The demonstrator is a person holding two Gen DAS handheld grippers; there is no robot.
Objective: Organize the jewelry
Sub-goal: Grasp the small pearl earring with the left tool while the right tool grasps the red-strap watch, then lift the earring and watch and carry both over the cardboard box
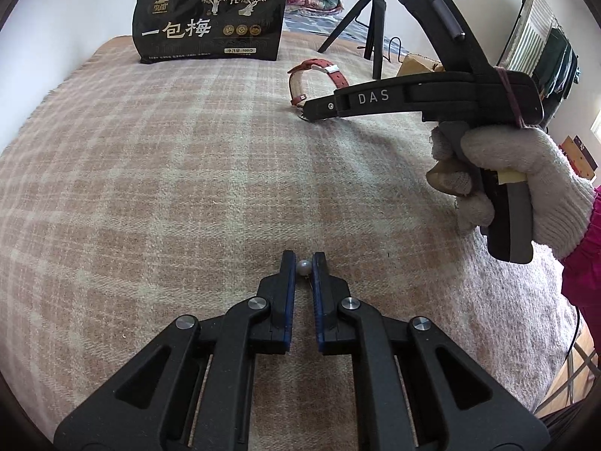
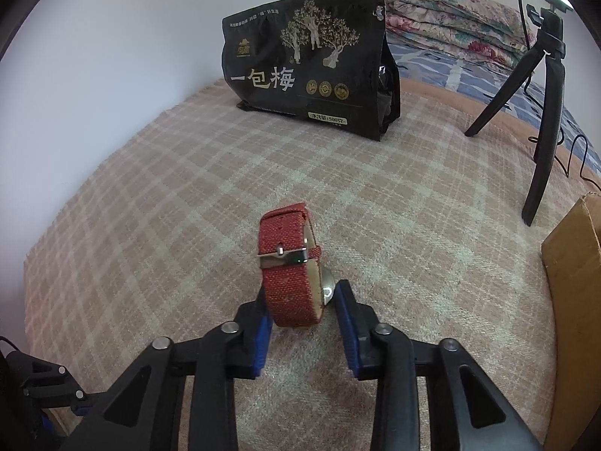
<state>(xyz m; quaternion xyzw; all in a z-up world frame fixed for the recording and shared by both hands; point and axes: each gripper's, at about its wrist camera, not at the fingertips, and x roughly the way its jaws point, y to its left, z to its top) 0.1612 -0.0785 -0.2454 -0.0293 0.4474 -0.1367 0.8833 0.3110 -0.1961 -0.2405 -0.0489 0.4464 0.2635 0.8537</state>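
The blanket (image 1: 150, 188) is rough, matt woven cloth in a plaid weave. The watch (image 2: 291, 263) has a coarse red fabric strap, a shiny metal buckle and a polished metal case. The bead (image 1: 303, 267) looks smooth and pearly with a soft sheen. The left tool (image 1: 303, 263) is matt black plastic with ribbed blue pads and bright metal pins. The bag (image 2: 311, 64) is glossy black foil. The box (image 2: 574, 263) is matt brown cardboard. The glove (image 1: 526, 188) is knitted white cloth.
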